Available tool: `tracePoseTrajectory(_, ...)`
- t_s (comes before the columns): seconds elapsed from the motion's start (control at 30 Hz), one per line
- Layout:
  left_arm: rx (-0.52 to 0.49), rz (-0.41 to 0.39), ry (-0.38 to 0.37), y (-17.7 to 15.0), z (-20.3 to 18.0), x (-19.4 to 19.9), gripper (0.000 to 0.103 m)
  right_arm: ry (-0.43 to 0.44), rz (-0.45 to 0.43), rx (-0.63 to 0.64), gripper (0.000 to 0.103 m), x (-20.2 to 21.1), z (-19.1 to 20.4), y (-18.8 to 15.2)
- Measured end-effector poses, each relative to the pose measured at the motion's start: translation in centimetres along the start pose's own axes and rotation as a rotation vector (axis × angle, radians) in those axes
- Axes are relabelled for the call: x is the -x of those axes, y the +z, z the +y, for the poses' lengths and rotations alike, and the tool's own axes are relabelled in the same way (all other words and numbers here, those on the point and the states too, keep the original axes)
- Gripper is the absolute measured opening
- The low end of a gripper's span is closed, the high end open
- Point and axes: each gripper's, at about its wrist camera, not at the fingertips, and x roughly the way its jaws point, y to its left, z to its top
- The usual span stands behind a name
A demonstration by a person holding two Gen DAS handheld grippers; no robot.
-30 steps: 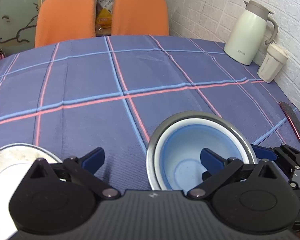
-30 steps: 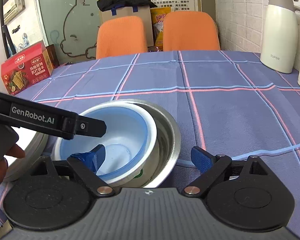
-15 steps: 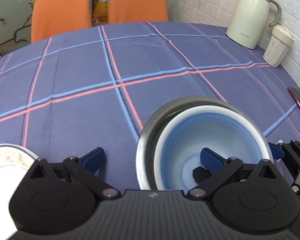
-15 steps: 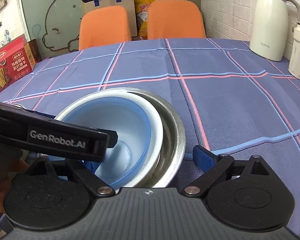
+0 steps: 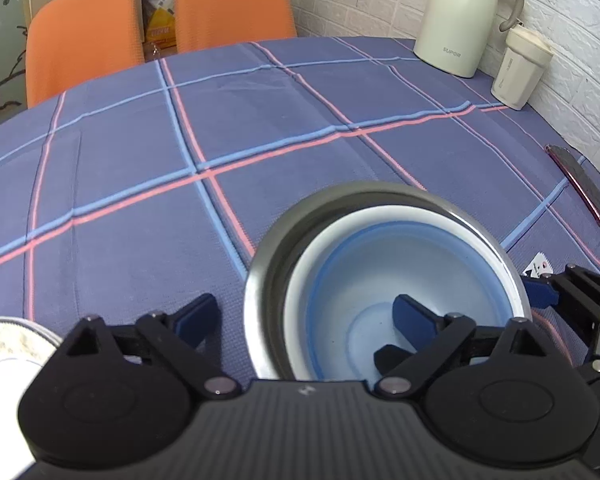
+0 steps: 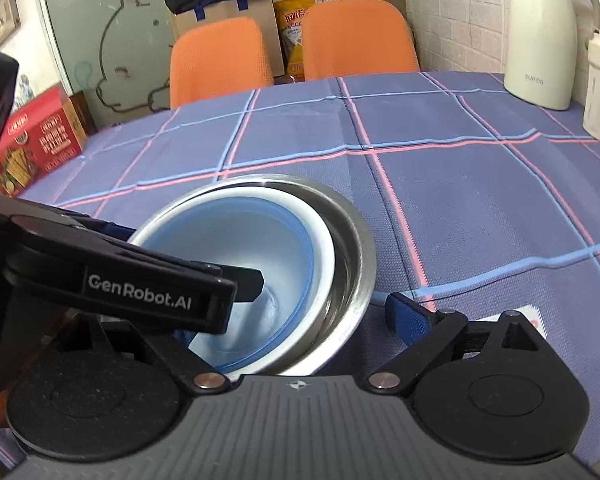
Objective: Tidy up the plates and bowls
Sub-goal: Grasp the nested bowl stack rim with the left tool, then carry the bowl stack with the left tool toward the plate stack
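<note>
On the tabletop (image 5: pixel 260 128), under its blue cloth crossed with pink and pale-blue lines, sat a shiny steel bowl (image 5: pixel 276 264) with a white-rimmed, blue-lined bowl (image 5: pixel 380 272) nested inside it, leaning toward one wall and not quite centred. The left tool (image 5: pixel 306 314) was spread wide across the near-left rim of the stack, one blue pad outside the steel wall and the other down inside the blue bowl, gripping nothing. The right tool (image 6: pixel 288 316) was also wide open, its right pad outside the steel rim; its left pad was hidden behind the other tool, so where it sat I could not tell. Both seemed placed to straddle the wall, probably to settle or lift the nested pair. A speckled white plate (image 5: pixel 8 344) lay just beside the left tool, apart from the stack and, I judged, yet to be sorted. A cream thermos jug (image 5: pixel 456 20) stood well away by the wall
</note>
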Motion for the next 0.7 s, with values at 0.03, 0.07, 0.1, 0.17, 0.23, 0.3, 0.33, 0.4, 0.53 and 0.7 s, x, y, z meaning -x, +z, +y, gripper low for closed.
tracePoseTrajectory(0.03, -0.003, 0.001, 0.005, 0.1, 0.0, -0.1, 0.092, -0.002, -0.004, 0.0, 0.083, 0.0, 0.0, -0.1)
tracePoseTrajectory(0.07, -0.004, 0.0, 0.009, 0.1, 0.0, -0.1, 0.09, -0.003, -0.015, 0.004, 0.084, -0.2, 0.1, -0.2)
tracePoseTrajectory(0.1, -0.006, -0.005, 0.012, 0.2, -0.1, -0.2, 0.085, -0.005, -0.024, 0.008, 0.084, -0.3, 0.1, -0.3)
tracePoseTrajectory(0.17, -0.016, -0.012, 0.002, 0.3, -0.5, -0.1, 0.076, -0.005, -0.035, 0.012, 0.082, -0.5, 0.4, -0.2)
tracePoseTrajectory(0.23, -0.031, -0.016, -0.022, 0.3, -1.2, 0.0, 0.069, 0.016, -0.042, 0.01, 0.08, -0.8, 0.8, 0.0)
tracePoseTrajectory(0.3, -0.017, -0.012, -0.019, 0.3, -1.6, -0.1, 0.069, -0.002, -0.044, 0.005, 0.079, -1.0, 1.5, 0.2)
tracePoseTrajectory(0.33, -0.009, -0.007, -0.013, 0.4, -1.7, -0.1, 0.069, -0.024, -0.033, -0.02, 0.079, -1.2, 1.7, 0.4)
tracePoseTrajectory(0.4, 0.012, 0.022, -0.051, 0.8, -1.5, -0.1, 0.059, -0.04, -0.027, -0.031, 0.078, -1.2, 1.9, 0.5)
tracePoseTrajectory(0.53, -0.005, 0.034, -0.087, 1.2, -1.8, 0.5, 0.058, -0.051, -0.028, -0.039, 0.079, -0.2, 1.9, 0.9)
tracePoseTrajectory(0.7, -0.006, -0.027, -0.087, 1.4, -1.7, 3.3, 0.058, -0.062, -0.072, -0.016, 0.079, 1.7, 3.1, 1.7)
